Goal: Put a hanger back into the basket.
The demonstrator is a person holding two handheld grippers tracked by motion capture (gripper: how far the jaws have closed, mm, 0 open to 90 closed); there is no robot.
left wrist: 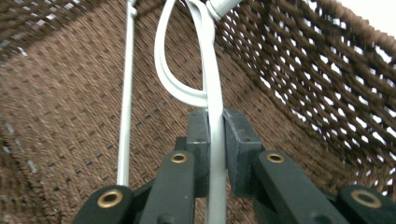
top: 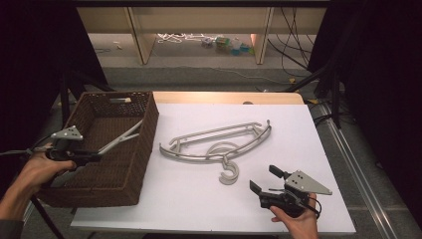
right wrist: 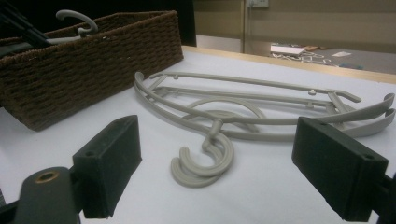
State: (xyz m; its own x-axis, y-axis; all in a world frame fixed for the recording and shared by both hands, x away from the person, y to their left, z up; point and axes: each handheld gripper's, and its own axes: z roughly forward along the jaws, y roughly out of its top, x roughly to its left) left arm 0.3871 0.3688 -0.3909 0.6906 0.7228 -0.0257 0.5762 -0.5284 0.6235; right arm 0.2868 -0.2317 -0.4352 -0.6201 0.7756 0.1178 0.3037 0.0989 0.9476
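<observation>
Grey hangers point(top: 219, 144) lie stacked on the table right of the basket point(top: 144, 149), long axis crosswise, hooks toward the right gripper point(top: 264, 181), which is nearer and gapes wide. Left gripper point(left wrist: 214, 135) clamps another hanger point(left wrist: 212, 93) inside the basket.

Held: one pale grey plastic hanger point(top: 121, 139), tilted inside the brown woven basket point(top: 144, 144), arm clamped between the left gripper's point(left wrist: 215, 135) fingers point(left wrist: 198, 140), hook end up by the basket's right wall. Lay flat on the white bench point(top: 278, 209), just right of the basket: two matching hangers point(top: 219, 142), stacked, hooks point(top: 229, 172) toward the near edge.
</observation>
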